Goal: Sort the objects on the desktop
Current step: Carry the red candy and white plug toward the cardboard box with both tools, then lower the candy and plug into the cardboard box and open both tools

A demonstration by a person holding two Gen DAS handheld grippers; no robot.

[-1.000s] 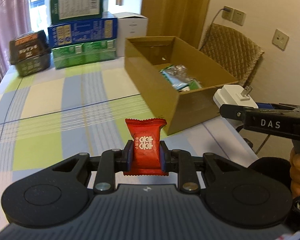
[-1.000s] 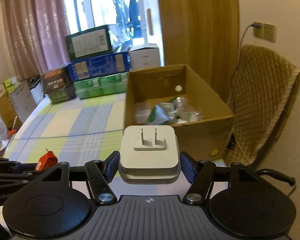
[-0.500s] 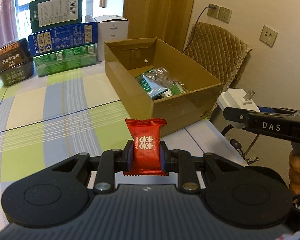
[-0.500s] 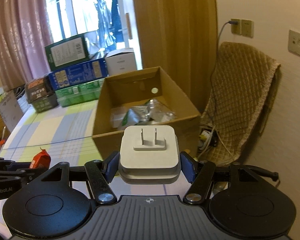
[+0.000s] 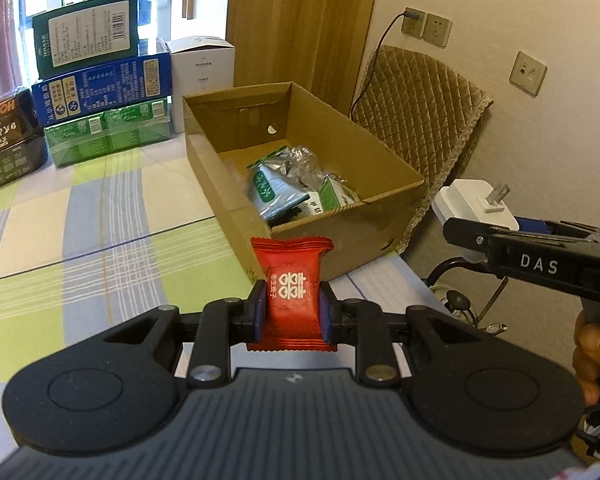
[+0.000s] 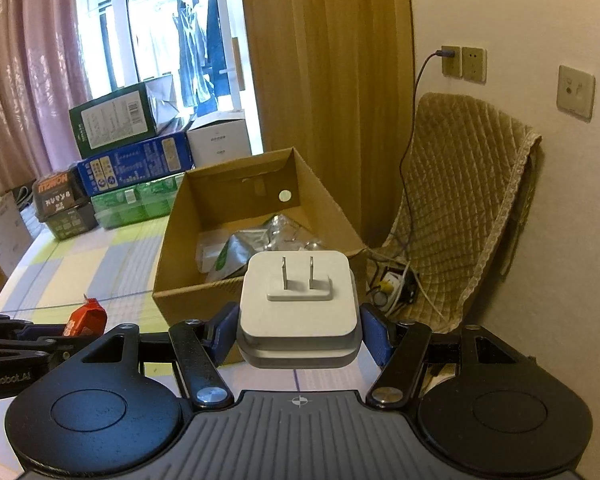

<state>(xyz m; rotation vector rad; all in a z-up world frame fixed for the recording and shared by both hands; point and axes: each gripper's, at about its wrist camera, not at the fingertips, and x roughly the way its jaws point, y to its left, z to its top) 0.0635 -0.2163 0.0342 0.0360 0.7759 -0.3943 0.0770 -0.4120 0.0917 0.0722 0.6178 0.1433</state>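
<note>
The left gripper point(image 5: 292, 314) clamps a red candy point(image 5: 292, 292), the right gripper point(image 6: 298, 330) a white charger point(image 6: 298, 308); the box point(image 5: 236, 184) ahead holds several packets point(image 5: 276, 188), both loads undelivered.

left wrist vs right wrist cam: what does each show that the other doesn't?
Left wrist only: the printed front of the red candy packet clamped in the left gripper, and a hand on the right gripper's handle.

Right wrist only: the prong face of the white plug adapter clamped in the right gripper, and the power strip on the floor by the chair.

Both: the cardboard box holding foil packets, the stacked boxes, the checked tablecloth, the quilted chair, the wall sockets.
</note>
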